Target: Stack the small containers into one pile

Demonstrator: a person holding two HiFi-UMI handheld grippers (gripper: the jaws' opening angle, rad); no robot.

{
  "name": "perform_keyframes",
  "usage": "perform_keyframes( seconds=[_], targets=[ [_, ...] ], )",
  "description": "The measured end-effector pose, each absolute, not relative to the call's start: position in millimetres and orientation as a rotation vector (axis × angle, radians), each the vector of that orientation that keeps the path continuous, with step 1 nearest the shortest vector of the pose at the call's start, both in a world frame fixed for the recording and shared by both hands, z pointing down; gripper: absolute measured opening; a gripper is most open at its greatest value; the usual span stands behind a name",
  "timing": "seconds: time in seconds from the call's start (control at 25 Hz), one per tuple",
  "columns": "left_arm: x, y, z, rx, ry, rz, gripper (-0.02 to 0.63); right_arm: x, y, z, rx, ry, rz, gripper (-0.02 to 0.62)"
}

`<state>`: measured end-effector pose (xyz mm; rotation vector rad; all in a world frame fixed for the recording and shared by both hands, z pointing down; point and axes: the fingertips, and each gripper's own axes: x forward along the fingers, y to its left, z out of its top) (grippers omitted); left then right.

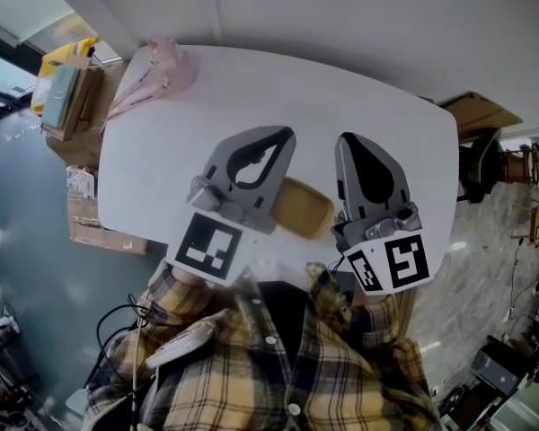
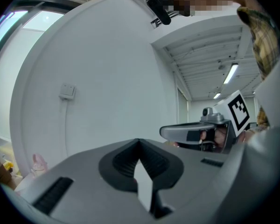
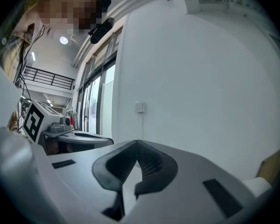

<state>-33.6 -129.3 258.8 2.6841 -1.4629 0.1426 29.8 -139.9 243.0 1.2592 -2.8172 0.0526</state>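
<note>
In the head view a tan, rounded container (image 1: 304,207) lies on the white table (image 1: 386,124), near its front edge. It sits between my two grippers and is partly covered by the left one. My left gripper (image 1: 286,132) hovers above the table to the container's left, jaws shut and empty. The right gripper (image 1: 344,138) is held to the container's right, also shut with nothing in it. Each gripper view looks level at a white wall over its own closed jaws: left gripper (image 2: 139,141), right gripper (image 3: 137,143). No container shows in either gripper view.
A pink object with a strap (image 1: 162,65) lies at the table's far left corner. Cardboard boxes with yellow items (image 1: 65,88) stand on the floor to the left, and a brown box (image 1: 474,113) beyond the right end. A wall switch (image 2: 67,92) is mounted ahead.
</note>
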Motion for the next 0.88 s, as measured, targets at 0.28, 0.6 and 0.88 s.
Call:
perform_keyframes(
  seconds=[0.28, 0.6, 0.88],
  targets=[
    [-35.6, -131.1, 258.0, 2.682, -1.468, 0.141, 0.018, 24.3, -142.8, 243.1, 1.237, -2.816, 0.046, 0.015],
    [-35.5, -130.6, 258.7, 2.683, -1.478, 0.142, 0.018, 25.2, -141.2, 245.8, 1.236, -2.809, 0.044, 0.015],
    [-35.2, -129.4, 259.0, 2.684, -1.477, 0.139, 0.018, 26.3, -140.1, 246.6, 1.243, -2.806, 0.044, 0.015]
  ],
)
